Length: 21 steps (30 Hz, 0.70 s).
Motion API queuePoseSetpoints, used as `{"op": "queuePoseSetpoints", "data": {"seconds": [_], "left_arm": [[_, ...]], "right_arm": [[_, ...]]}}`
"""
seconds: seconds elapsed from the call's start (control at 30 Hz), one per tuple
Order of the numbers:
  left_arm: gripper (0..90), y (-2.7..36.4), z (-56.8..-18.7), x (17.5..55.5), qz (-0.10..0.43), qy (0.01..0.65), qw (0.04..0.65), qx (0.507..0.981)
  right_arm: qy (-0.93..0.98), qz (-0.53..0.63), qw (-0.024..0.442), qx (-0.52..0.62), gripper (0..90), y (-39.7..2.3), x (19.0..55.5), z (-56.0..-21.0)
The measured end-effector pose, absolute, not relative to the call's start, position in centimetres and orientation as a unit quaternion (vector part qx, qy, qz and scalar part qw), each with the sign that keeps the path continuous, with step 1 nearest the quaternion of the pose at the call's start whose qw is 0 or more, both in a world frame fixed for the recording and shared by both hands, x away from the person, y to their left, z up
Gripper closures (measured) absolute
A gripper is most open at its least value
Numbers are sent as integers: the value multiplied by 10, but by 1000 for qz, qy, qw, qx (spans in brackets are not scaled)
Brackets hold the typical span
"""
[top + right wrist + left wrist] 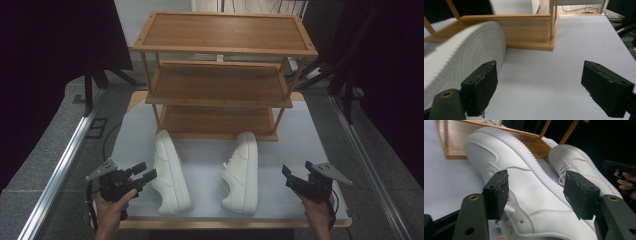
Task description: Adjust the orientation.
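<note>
Sneakers lying on their sides before the wooden shoe rack (225, 85).
My left gripper (141, 176) gapes beside the left sneaker (171, 172); right gripper (296, 176) gapes near the right sneaker (242, 172).

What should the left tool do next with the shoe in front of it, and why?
Probably ease the left tool forward and close on the left shoe. Its jaws stand open with that shoe lying on its side between them, untouched, and the wooden rack behind has bare shelves.

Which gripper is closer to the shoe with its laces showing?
Right. The right gripper sits just beside the laced shoe, on its sole side. The left gripper is farther away, with the other shoe in between.
</note>
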<state>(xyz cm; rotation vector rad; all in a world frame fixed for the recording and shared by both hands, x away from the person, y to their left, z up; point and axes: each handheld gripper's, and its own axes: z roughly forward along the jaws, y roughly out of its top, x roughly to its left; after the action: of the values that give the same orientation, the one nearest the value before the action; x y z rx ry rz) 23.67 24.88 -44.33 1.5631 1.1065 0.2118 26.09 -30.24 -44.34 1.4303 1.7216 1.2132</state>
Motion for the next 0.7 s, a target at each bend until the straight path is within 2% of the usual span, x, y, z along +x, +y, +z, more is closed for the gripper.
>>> {"op": "queuePoseSetpoints", "data": {"seconds": [0.17,0.53,0.67,0.7], "left_arm": [[375,253,-445,235,93,484,573,655],[491,257,-446,229,106,503,575,637],[577,259,-446,222,115,503,576,634],[644,259,-446,220,119,503,575,634]], "right_arm": [[638,475,276,540,155,-308,260,-443],[630,486,260,547,199,-315,261,-447],[617,485,273,556,204,-313,258,-443],[609,486,281,561,205,-312,258,-440]]}}
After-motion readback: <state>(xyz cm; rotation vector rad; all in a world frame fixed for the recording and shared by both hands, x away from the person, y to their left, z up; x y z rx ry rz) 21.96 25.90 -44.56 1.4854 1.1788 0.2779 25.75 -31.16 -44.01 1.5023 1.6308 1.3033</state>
